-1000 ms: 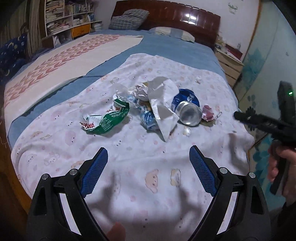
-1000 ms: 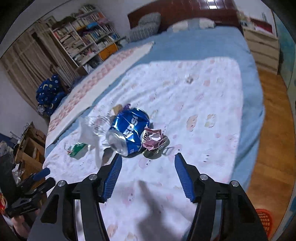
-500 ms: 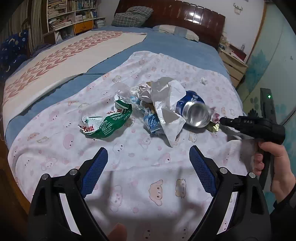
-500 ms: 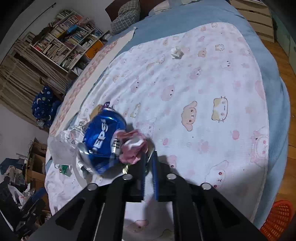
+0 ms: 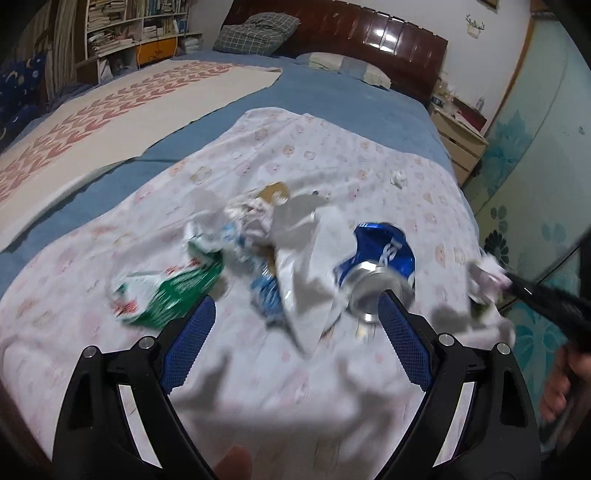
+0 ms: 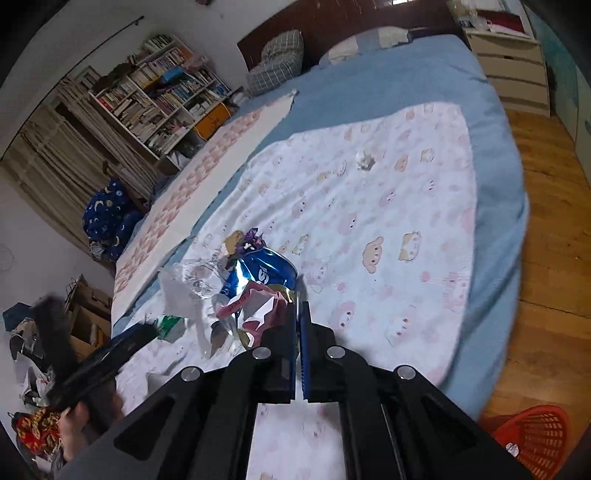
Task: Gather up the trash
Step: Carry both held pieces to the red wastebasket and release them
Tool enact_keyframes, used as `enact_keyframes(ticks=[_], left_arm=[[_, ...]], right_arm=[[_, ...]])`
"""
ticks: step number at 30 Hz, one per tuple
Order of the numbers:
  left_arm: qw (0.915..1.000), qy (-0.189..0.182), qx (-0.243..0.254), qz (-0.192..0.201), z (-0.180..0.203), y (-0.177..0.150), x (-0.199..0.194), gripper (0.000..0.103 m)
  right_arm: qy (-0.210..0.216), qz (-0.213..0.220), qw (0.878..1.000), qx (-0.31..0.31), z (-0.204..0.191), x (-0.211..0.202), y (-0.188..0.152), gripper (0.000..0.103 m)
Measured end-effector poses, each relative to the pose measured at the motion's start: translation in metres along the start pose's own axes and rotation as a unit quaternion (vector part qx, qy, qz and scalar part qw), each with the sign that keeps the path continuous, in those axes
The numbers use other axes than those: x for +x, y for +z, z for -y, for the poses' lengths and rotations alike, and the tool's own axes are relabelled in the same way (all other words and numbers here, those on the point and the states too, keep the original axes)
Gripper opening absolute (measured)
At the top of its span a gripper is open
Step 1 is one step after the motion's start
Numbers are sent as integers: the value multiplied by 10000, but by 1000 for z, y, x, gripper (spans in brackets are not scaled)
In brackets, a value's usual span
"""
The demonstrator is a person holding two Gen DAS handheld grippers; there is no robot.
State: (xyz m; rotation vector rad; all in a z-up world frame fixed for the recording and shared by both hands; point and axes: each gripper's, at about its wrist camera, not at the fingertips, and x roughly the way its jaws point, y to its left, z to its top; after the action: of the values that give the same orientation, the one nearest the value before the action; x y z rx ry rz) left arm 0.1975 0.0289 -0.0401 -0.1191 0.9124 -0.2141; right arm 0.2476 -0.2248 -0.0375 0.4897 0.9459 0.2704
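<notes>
A trash pile lies on the white patterned sheet (image 5: 332, 155): a crushed blue Pepsi can (image 5: 376, 266), a white crumpled paper (image 5: 314, 254), a green wrapper (image 5: 173, 291) and a blue wrapper (image 5: 266, 291). My left gripper (image 5: 295, 321) is open, low over the sheet just in front of the pile. My right gripper (image 6: 298, 314) is shut on a pink-and-white crumpled wrapper (image 6: 255, 310), held just above the sheet beside the can (image 6: 258, 277). The wrapper also shows in the left wrist view (image 5: 487, 277). A small paper ball (image 6: 364, 158) lies farther up the sheet.
A red plastic basket (image 6: 535, 432) stands on the wooden floor at the bed's right foot. A bookshelf (image 6: 162, 96) is beyond the bed's left side, a nightstand (image 6: 506, 66) by the headboard. Pillows (image 5: 258, 29) lie at the head.
My right gripper closed on the pink wrapper beside the can and lifted it off the sheet. My left gripper moved forward toward the pile and stayed open.
</notes>
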Motion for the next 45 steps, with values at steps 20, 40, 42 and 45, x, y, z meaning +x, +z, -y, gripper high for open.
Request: enact_keyframes(ticks=[20,40,42,45], left_arm=[[9974,422,254,528,36,18,-50,4],[9367,-1969,2823,-648,350,-155,-44,4],[9285,-1757,3084,-1095,365,-184,-3,4],[9150,-1455,3333,-1749,376,-225,57,4]], right_arm=[[-188,410,9969,-651,15,-101,-8,3],[-1941,686,9784,211,179,-323,-141,3],[-2021,443,9764,620,226,-309,-168,3],[-2040,34,9728,1094,280,-279,-206,3]])
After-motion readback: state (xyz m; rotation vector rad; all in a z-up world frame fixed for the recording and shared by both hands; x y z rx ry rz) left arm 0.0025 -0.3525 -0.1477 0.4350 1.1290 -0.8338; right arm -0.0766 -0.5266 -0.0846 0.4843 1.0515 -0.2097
